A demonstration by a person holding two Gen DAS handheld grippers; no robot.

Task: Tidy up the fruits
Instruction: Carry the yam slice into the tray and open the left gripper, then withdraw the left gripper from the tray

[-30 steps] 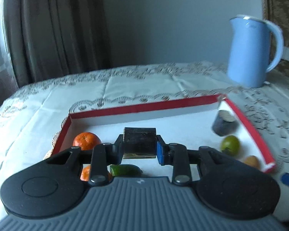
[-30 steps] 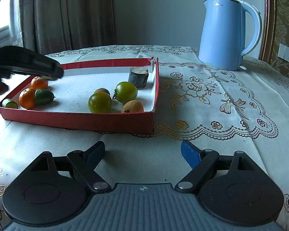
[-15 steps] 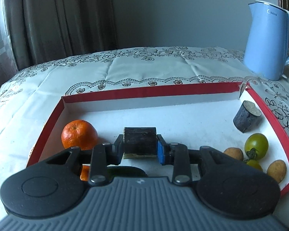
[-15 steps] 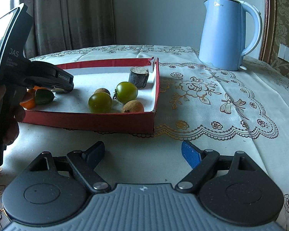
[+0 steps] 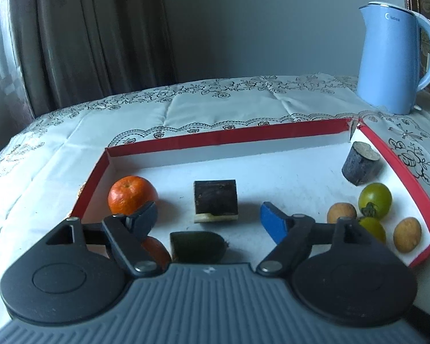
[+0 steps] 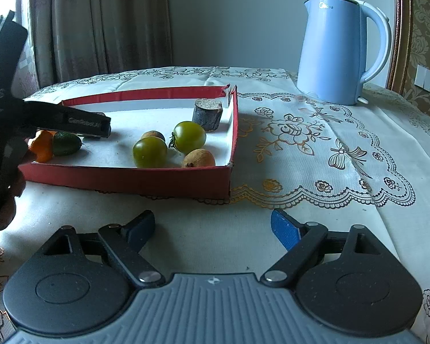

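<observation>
My left gripper [image 5: 209, 215] is spread wide, the dark sugarcane chunk [image 5: 215, 200] resting free just ahead between its fingers; my right gripper [image 6: 212, 226] also gapes, holding nothing

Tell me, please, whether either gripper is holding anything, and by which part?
Nothing is held: the left gripper stands open around the dark block, and the right gripper is open over the tablecloth.

We see bare white floor across the middle of the red tray [image 5: 229, 139], between the dark block [image 5: 216, 200] at centre frame and the dark stump [image 5: 359, 166] at upper right. Left, an orange [image 5: 132, 195] sits close by the wall. At lower right, green tomatoes [image 5: 375, 196] and brown fruits [image 5: 407, 233] crowd the corner. Right of the tray, open worktop [image 6: 315, 149] runs to the kettle [image 6: 338, 54].
</observation>
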